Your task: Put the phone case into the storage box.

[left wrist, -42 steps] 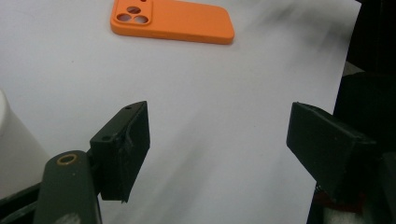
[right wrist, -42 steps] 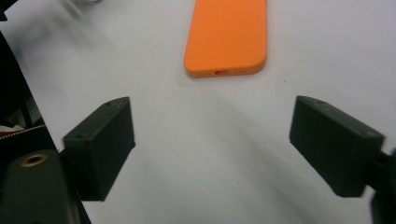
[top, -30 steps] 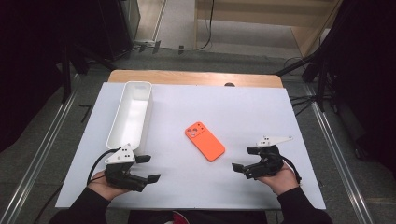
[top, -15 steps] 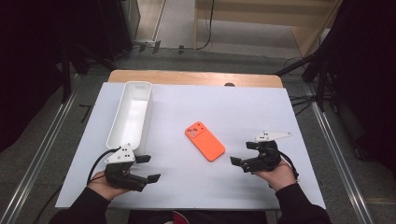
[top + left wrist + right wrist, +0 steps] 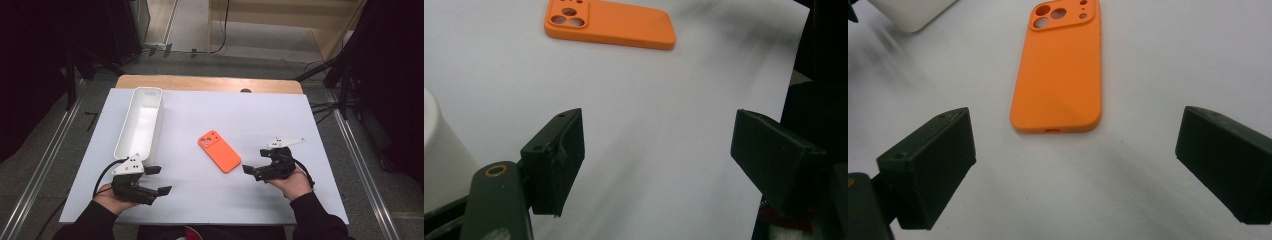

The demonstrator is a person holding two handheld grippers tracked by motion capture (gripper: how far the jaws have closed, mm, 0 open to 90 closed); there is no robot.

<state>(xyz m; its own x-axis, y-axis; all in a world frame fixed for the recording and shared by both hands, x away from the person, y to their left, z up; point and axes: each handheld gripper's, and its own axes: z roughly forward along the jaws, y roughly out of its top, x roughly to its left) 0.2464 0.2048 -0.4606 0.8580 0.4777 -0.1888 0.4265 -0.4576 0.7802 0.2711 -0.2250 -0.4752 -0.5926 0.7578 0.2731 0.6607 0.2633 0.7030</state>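
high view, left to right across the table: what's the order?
Left gripper → white tray → orange phone case → right gripper. The left gripper and the tray overlap somewhat in the left-to-right span; both grippers' fingers stand apart, holding nothing.

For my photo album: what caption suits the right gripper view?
Open right gripper faces an orange phone case lying on the white table.
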